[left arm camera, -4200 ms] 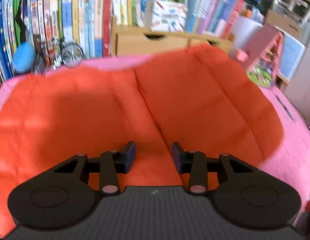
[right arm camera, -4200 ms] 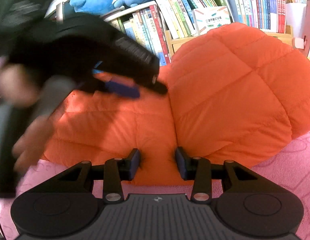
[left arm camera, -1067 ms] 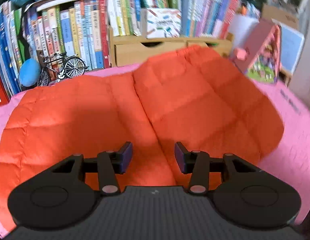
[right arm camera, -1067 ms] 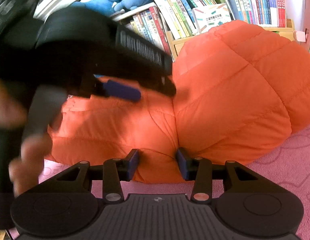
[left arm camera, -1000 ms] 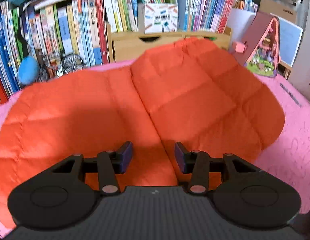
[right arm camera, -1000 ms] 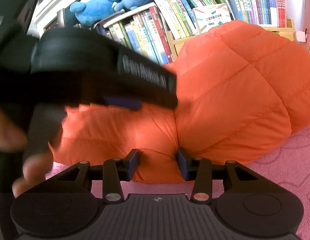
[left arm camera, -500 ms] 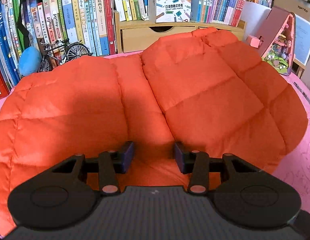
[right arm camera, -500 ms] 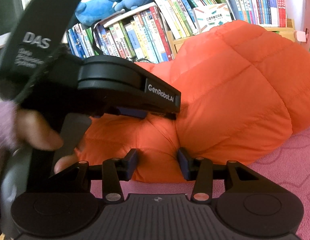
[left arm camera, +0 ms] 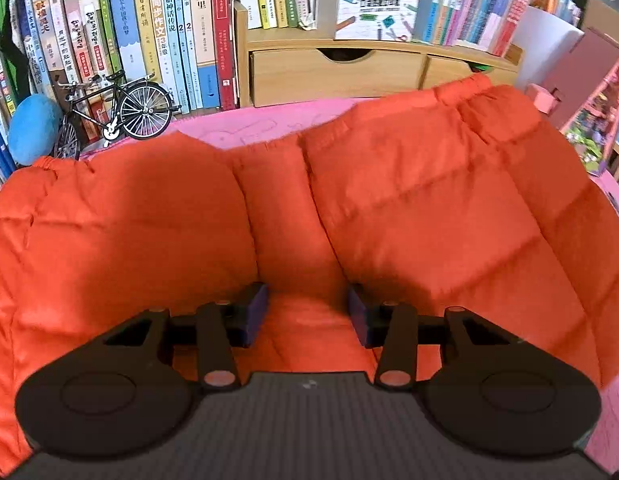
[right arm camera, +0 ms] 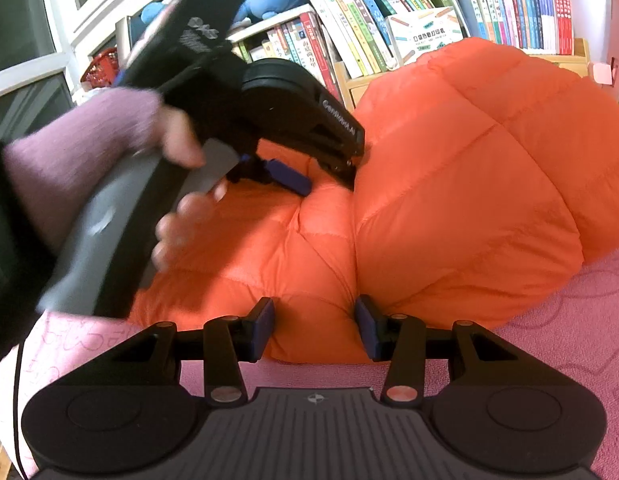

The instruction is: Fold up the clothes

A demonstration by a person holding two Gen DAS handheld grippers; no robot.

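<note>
An orange quilted puffer jacket (left arm camera: 429,208) lies on a pink cloth (left arm camera: 249,124). It fills the left wrist view, and in the right wrist view the jacket (right arm camera: 469,160) bulges high on the right. My left gripper (left arm camera: 307,316) points steeply down at the middle seam, its blue pads pinching a raised fold of fabric. From the right wrist view the left gripper (right arm camera: 329,176) sits on that seam, held by a hand (right arm camera: 177,140) in a purple sleeve. My right gripper (right arm camera: 315,326) rests at the jacket's near hem, pads pressed on a bulge of it.
A bookshelf (left arm camera: 169,40) packed with books runs along the back, with a wooden drawer box (left arm camera: 329,72) under it. A model bicycle (left arm camera: 121,116) and a blue plush (left arm camera: 29,128) stand at back left. A pink toy house (left arm camera: 597,120) is at the right.
My left gripper has moved forward and slightly lower over the jacket, so the far hem and shelf look closer. In the right wrist view it has shifted rightward. The right gripper has stayed still.
</note>
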